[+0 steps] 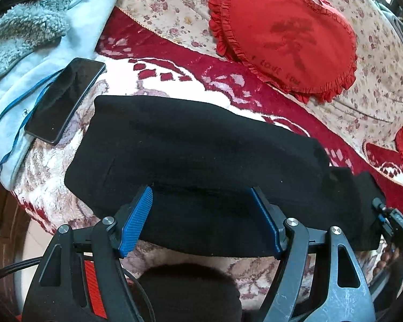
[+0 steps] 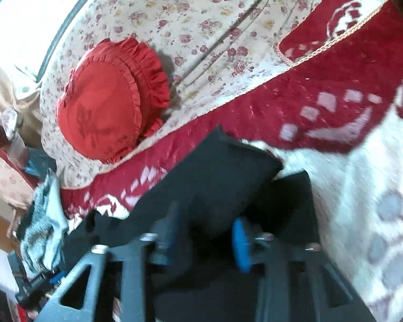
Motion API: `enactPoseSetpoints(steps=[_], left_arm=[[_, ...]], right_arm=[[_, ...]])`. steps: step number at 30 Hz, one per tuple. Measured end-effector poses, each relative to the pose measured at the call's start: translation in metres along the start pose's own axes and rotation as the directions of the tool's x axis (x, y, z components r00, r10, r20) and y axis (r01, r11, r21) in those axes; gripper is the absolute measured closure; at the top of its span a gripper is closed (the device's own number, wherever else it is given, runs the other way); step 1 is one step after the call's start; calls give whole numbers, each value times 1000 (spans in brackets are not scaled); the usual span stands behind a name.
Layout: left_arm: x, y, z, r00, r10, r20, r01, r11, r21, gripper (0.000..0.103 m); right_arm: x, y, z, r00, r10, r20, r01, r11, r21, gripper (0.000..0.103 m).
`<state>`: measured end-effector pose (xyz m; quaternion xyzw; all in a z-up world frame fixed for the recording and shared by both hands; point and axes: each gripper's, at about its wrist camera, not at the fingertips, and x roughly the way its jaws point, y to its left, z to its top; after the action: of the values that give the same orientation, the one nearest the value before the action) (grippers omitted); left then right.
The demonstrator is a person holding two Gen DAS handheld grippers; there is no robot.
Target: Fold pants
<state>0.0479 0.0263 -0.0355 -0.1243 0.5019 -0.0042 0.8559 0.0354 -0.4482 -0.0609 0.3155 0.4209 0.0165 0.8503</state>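
Pants [image 1: 196,161]: black knit fabric, folded into a long flat band, lying across red-and-white patterned plush blanket [image 1: 174,80] on the bed, w/ a narrower layer sticking out at the right end. Left gripper [image 1: 204,220], black frame w/ blue ribbed pads, hangs over the near edge of the band; jaws stand wide apart, fabric spans the gap betw. them, pads not pressing on it. In the left wrist view the right gripper [image 1: 389,220] shows at the far right edge, at the band's right end; its jaw gap is not readable there. Right wrist view is motion-blurred: right gripper [image 2: 204,230], blue pads set fairly close together w/ black cloth betw. and below them, but blur hides whether pads actually pinch it, so grip cannot be told. Pants [image 2: 215,171] there run from the fingers toward a squared corner lying on the blanket [image 2: 322,102].

Surroundings: red heart-shaped ruffled cushion [image 1: 284,37] on cream floral bedspread [image 1: 161,2], well apart from the pants; black smartphone [image 1: 64,99], screen dark, resting on light-blue fleece-lined jacket [image 1: 27,53] at upper left, near the band's left end but not touching. Blue cord [image 1: 13,112] runs along the jacket beside the phone.
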Motion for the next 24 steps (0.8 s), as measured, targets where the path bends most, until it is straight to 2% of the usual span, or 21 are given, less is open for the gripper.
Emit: enactPoseSetpoints(steps=[1,3,6,9,12,14,15,17,19,21,22,24], left_arm=[[-2,0,0,1000,-1,3,1,1000,-3,29],[-6,1,-1,1000,1,12,-1,1000,-4,29],[-6,2,0,1000,-2,9,3,1000,-11,29],[-5,2,-3,1000,-13,3,13,1000,-20,29],[-4,-3,-6,1000,-19,-4,19,1000,-10,29],[-6,-8,-8,1000,-19,-4,19,1000,9,29],[-8,-10,-10,1000,-18,-2,18,1000,20,29],[-12,-11,-11,1000,-14,10,14,999,40,29],[-14,-10,-12,1000,-6,20,5,999,41,29],[-13,-7,-11,1000,-13,15,13,1000,24,29],[-12,-6,-10,1000,-19,12,19,1000,14,29],[-10,-8,-10,1000,-21,11,21,1000,8,29]], right_arm=[[1,-1,1,1000,-10,4,10,1000,-1,98],[-10,3,0,999,4,32,-3,999,-32,98],[-44,17,-12,996,-50,75,61,986,-155,98],[-70,14,-30,997,-45,61,55,983,-175,99],[-70,7,-47,995,-92,32,96,977,-189,99],[-57,-6,-48,995,-101,26,103,984,-148,98],[-51,-11,-48,993,-116,22,117,985,-128,97],[-48,-18,-48,988,-152,21,153,982,-109,84],[-57,-19,-47,983,-181,38,184,975,-123,83],[-71,-21,-44,961,-269,68,276,954,-120,82],[-78,-21,-42,957,-279,79,287,951,-112,82],[-88,-11,-36,966,-240,95,251,959,-131,82]])
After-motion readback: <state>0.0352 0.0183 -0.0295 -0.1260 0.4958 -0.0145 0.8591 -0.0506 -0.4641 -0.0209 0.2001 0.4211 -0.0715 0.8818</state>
